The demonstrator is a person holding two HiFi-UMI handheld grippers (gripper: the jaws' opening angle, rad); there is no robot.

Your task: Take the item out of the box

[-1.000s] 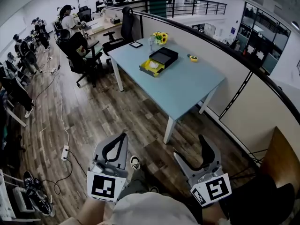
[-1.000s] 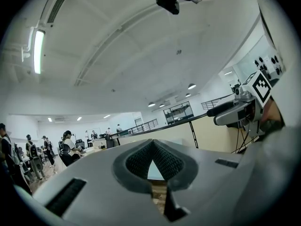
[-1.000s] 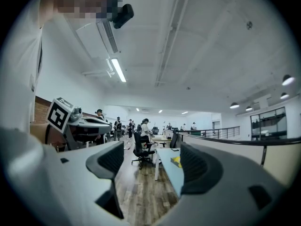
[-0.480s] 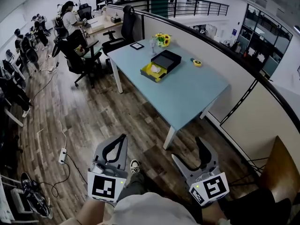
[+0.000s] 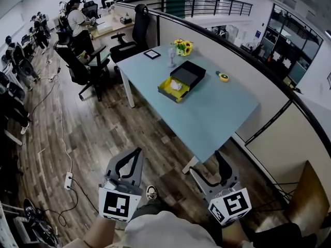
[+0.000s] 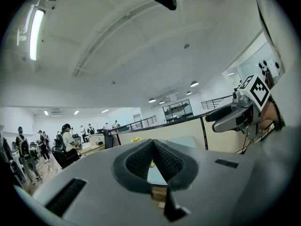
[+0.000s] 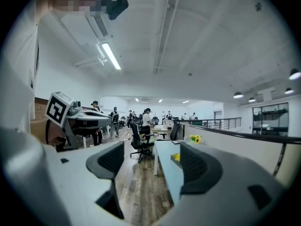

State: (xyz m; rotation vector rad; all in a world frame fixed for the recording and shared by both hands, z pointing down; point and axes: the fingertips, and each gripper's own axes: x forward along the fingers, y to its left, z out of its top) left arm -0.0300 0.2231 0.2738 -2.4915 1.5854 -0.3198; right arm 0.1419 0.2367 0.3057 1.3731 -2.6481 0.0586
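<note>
On the light blue table (image 5: 207, 112) lies an open box: a yellow tray (image 5: 175, 89) with a white item (image 5: 176, 84) in it, and the black lid (image 5: 187, 73) right behind. Both grippers hang low over the wooden floor, well short of the table. My left gripper (image 5: 137, 150) is shut, its pads meeting at the tips (image 6: 153, 141), with nothing held. My right gripper (image 5: 207, 167) is open and empty (image 7: 150, 149). The right gripper view catches the yellow tray (image 7: 176, 157) far off between the jaws.
The table also carries yellow flowers (image 5: 182, 46), a glass (image 5: 171, 60), a small black tablet (image 5: 151, 54) and a yellow tape measure (image 5: 223, 77). A partition wall (image 5: 248, 71) runs behind the table. Office chairs (image 5: 83, 61) and people at desks are at the left.
The table and box now sit lower and further right in the head view, somewhat nearer. Both grippers keep their pose: left shut, right open.
</note>
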